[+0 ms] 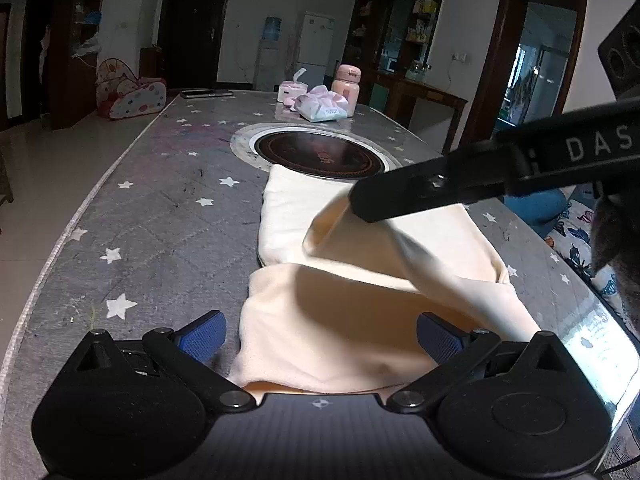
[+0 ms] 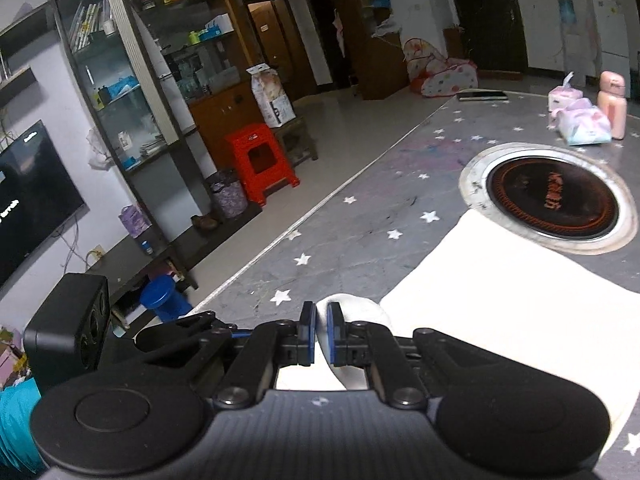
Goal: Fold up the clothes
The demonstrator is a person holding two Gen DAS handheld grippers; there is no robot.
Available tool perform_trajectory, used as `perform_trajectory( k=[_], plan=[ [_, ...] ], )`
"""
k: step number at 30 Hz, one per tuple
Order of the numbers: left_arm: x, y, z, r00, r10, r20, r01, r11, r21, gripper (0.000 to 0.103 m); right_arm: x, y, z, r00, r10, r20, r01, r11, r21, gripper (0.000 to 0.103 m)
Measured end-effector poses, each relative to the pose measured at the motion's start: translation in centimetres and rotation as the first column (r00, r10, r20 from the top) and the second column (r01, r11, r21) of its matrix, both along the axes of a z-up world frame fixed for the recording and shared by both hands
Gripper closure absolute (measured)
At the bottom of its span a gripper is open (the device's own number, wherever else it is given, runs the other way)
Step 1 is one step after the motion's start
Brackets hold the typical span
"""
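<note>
My right hand-held gripper (image 2: 321,332) pinching cloth (image 1: 360,280) edge, lifted over desk (image 1: 160,220). Left hand-held gripper (image 1: 320,334) spread, empty, cloth just ahead at 12 o'clock. Cloth long axis runs 12–6. Right nearer fold edge.

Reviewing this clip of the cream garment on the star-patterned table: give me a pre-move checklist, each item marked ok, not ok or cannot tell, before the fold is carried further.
1. Right gripper shut on the cream garment: ok; the left wrist view shows fabric lifted and hanging from its tip.
2. Left gripper free: ok, jaws wide open, cloth below them, not pinched.
3. Far part of the garment flat on the table: ok.
4. Far edge clear of the round inset burner: not ok, it reaches the rim.
5. Tissue packs and pink bottle out of the way: ok, well beyond the burner.
6. Layers aligned under the lifted fold: cannot tell.
</note>
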State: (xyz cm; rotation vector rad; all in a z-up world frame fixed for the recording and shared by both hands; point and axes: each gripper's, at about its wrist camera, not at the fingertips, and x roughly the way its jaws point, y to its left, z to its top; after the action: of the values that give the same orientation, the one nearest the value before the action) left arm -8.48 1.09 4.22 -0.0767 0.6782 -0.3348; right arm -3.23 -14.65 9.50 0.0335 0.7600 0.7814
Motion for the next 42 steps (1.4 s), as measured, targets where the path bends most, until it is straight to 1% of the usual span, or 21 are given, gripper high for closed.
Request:
perform_trajectory(
  k=[1,6,7,9,10,11,13,16,17,20,23,24,25,27,31,33,34,35,38,40,42],
  plan=[
    [0.0,0.0,0.0,1.0,-0.003,0.0,0.003,1.0,0.0,0.0,0.1,0.0,-0.1,1.0,0.004,-0.001,-0.004,1.0,0.005,0.092],
    [0.0,-0.2,0.0,1.0,-0.018,0.004,0.018,1.0,0.005,0.0,-0.1,-2.0,0.3,1.0,-0.018,0.019,0.018,1.0,-0.008,0.088],
    [0.0,-0.3,0.0,1.0,-0.02,0.009,0.02,1.0,0.011,0.001,-0.4,-2.8,0.2,0.999,-0.029,0.022,0.029,0.999,-0.021,0.085],
    [0.0,-0.6,0.0,0.999,-0.032,0.015,0.032,0.999,0.02,0.003,-1.0,-4.5,-0.1,0.998,-0.055,0.023,0.057,0.996,-0.063,0.076],
    [0.0,-0.7,0.0,0.999,-0.041,0.017,0.04,0.999,0.024,0.005,-1.4,-5.4,-0.4,0.997,-0.071,0.026,0.073,0.993,-0.092,0.068],
    [0.1,-0.8,0.0,0.999,-0.046,0.017,0.046,0.999,0.029,0.007,-2.0,-6.2,-0.9,0.996,-0.089,0.033,0.092,0.988,-0.125,0.066],
    [0.1,-1.1,0.0,0.998,-0.051,0.021,0.05,0.998,0.044,0.012,-3.3,-7.9,-2.0,0.992,-0.119,0.036,0.124,0.975,-0.186,0.065],
    [0.2,-1.3,-0.1,0.998,-0.054,0.036,0.051,0.996,0.074,0.019,-5.3,-10.0,-3.5,0.987,-0.158,0.04,0.163,0.951,-0.261,0.057],
    [0.3,-1.4,-0.2,0.998,-0.057,0.035,0.054,0.995,0.082,0.024,-6.0,-10.6,-4.1,0.984,-0.17,0.045,0.175,0.941,-0.288,0.052],
    [0.8,-1.7,-0.7,0.998,-0.065,0.013,0.063,0.993,0.1,0.038,-7.8,-11.8,-5.5,0.979,-0.197,0.049,0.202,0.919,-0.338,0.049],
    [1.0,-2.1,-1.1,0.998,-0.067,0.003,0.066,0.991,0.118,0.049,-8.9,-12.4,-6.7,0.977,-0.213,0.028,0.21,0.914,-0.348,0.045],
    [1.0,-2.1,-1.2,0.998,-0.067,0.0,0.066,0.99,0.123,0.061,-9.2,-12.6,-7.0,0.975,-0.219,0.026,0.214,0.914,-0.345,0.045],
    [1.1,-2.2,-1.3,0.998,-0.066,-0.005,0.066,0.989,0.129,0.066,-9.4,-12.7,-7.2,0.974,-0.227,0.025,0.221,0.914,-0.341,0.044],
    [1.3,-2.3,-1.5,0.998,-0.058,-0.008,0.059,0.987,0.148,0.08,-9.7,-12.9,-7.6,0.97,-0.242,0.023,0.236,0.913,-0.332,0.043],
    [1.2,-2.3,-1.6,0.998,-0.059,0.002,0.058,0.982,0.178,0.087,-10.1,-12.6,-8.2,0.968,-0.246,0.051,0.248,0.902,-0.353,0.044],
    [1.1,-2.5,-1.5,0.998,-0.064,0.001,0.062,0.981,0.182,0.092,-10.3,-12.5,-8.0,0.971,-0.231,0.061,0.237,0.9,-0.365,0.059],
    [1.0,-2.6,-1.5,0.998,-0.067,0.0,0.066,0.981,0.183,0.092,-10.3,-12.6,-7.8,0.973,-0.223,0.051,0.226,0.903,-0.366,0.073],
    [1.0,-2.7,-1.5,0.997,-0.071,-0.001,0.07,0.981,0.182,0.094,-10.3,-12.6,-7.7,0.976,-0.216,0.041,0.216,0.905,-0.366,0.079],
    [0.7,-3.2,-1.3,0.996,-0.093,-0.005,0.093,0.98,0.177,0.095,-10.4,-12.7,-7.5,0.978,-0.206,0.038,0.204,0.898,-0.39,0.086],
    [0.6,-3.7,-1.4,0.994,-0.106,-0.006,0.105,0.978,0.181,0.095,-10.5,-13.1,-7.4,0.976,-0.213,0.038,0.21,0.891,-0.403,0.086],
    [0.8,-3.8,-1.4,0.995,-0.102,-0.013,0.103,0.979,0.178,0.089,-10.4,-13.8,-7.4,0.974,-0.225,0.027,0.217,0.892,-0.396,0.084]
  ],
)
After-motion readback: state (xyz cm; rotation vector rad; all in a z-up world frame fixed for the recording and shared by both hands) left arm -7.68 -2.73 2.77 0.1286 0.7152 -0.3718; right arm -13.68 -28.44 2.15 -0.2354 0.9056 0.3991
